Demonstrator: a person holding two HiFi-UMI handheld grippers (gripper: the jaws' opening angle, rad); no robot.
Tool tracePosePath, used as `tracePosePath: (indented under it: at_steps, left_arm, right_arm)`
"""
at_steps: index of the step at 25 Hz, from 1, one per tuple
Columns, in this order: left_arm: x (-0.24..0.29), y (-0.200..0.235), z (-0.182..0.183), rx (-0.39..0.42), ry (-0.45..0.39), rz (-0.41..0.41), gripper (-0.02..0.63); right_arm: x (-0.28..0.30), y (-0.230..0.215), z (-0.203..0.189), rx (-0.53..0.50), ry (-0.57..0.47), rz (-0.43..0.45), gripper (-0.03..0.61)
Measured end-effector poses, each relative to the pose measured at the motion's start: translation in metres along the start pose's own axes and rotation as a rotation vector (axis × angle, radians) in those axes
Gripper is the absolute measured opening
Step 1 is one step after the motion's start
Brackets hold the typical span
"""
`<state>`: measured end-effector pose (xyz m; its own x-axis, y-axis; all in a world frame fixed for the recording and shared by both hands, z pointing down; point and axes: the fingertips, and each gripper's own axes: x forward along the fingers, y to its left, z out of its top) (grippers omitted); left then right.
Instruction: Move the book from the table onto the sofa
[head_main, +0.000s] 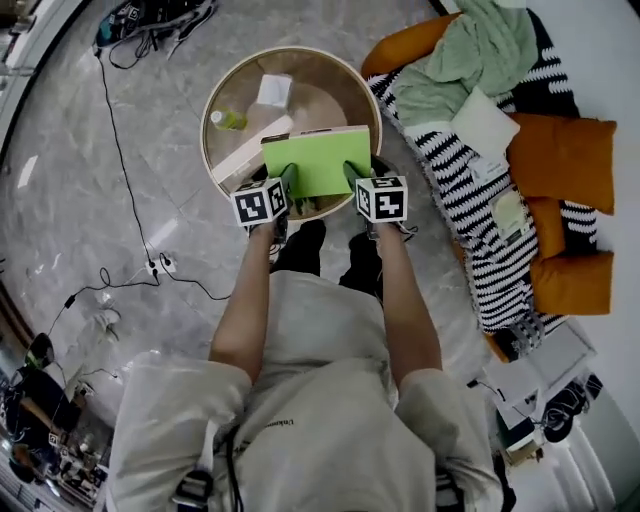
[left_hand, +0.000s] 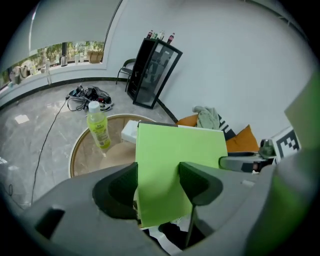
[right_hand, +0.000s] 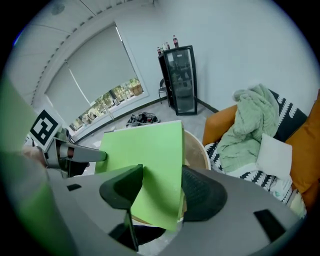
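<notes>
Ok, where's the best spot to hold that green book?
Probably its near edge: left gripper and right gripper each pinch the green book there, coming from the person's side. It is thin, flat and wide, so two spread grips likely keep it level.

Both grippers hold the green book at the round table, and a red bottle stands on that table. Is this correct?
No. The bottle is yellow-green, not red; the left gripper view shows it. The left gripper and right gripper do both hold the green book at the round table.

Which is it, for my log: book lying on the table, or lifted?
Lifted: left claw and right claw clamp the book, tilted up above the table.
</notes>
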<state>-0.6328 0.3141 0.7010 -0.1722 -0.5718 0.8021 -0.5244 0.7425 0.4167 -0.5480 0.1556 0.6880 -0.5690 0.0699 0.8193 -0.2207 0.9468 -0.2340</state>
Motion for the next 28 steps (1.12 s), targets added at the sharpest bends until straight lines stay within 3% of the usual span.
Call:
tracePosePath:
  at_steps: [9, 15, 22, 28]
  left_arm:
    - [-0.037, -0.059, 0.068, 0.099, -0.131, -0.017, 0.256]
    - [-0.047, -0.086, 0.099, 0.197, -0.165, -0.064, 0.256]
    - [-0.03, -0.162, 0.118, 0.326, -0.168, -0.147, 0.256]
    - [-0.007, -0.22, 0.103, 0.392, -0.136, -0.225, 0.256]
  right_arm:
    - [-0.068, -0.018, 0.066, 0.014, -0.154, -0.057, 0.241]
    - [-0.096, -0.027, 0.086, 0.107, -0.239, -0.102, 0.241]
    - [-0.139, -0.083, 0.073, 0.22, -0.342, -0.16, 0.239]
    - [-0.175, -0.13, 0.05, 0.277, -0.381, -0.223, 0.232]
